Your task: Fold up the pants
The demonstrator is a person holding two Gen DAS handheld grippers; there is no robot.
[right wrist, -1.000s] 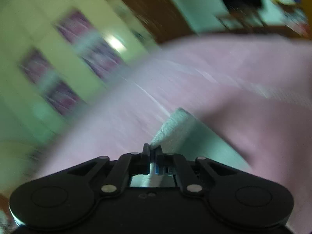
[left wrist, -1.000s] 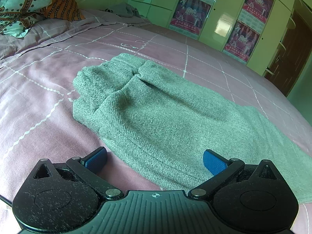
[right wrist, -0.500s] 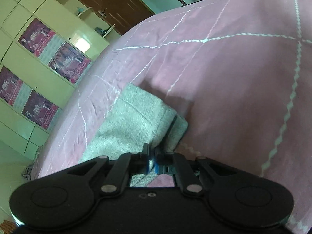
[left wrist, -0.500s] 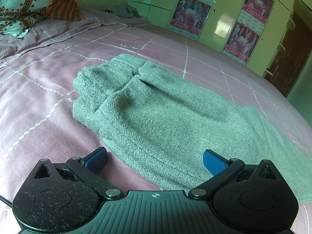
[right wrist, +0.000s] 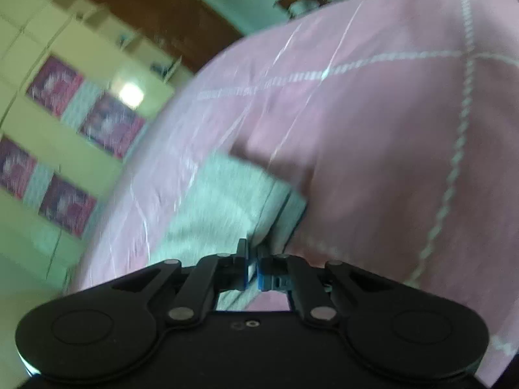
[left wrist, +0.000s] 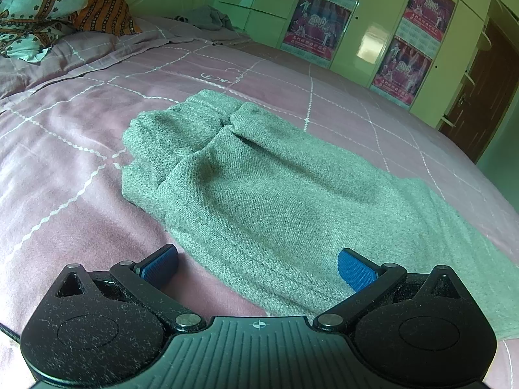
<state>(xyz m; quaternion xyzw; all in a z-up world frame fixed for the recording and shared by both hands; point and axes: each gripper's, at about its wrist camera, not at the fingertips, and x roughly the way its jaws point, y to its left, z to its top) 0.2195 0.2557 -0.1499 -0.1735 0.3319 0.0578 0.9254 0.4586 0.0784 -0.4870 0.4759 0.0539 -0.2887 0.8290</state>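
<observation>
Grey knitted pants (left wrist: 259, 188) lie lengthwise on a pink quilted bedspread (left wrist: 65, 194), waistband far left.

The left gripper (left wrist: 258, 267) hovers with jaws wide over the near edge, holding nothing. The right gripper (right wrist: 252, 270) has jaws pinched narrow at the hem; whether cloth is caught is unclear. Best grip both ends evenly before folding. Count: 1 pair of pants, 2 grippers.
</observation>
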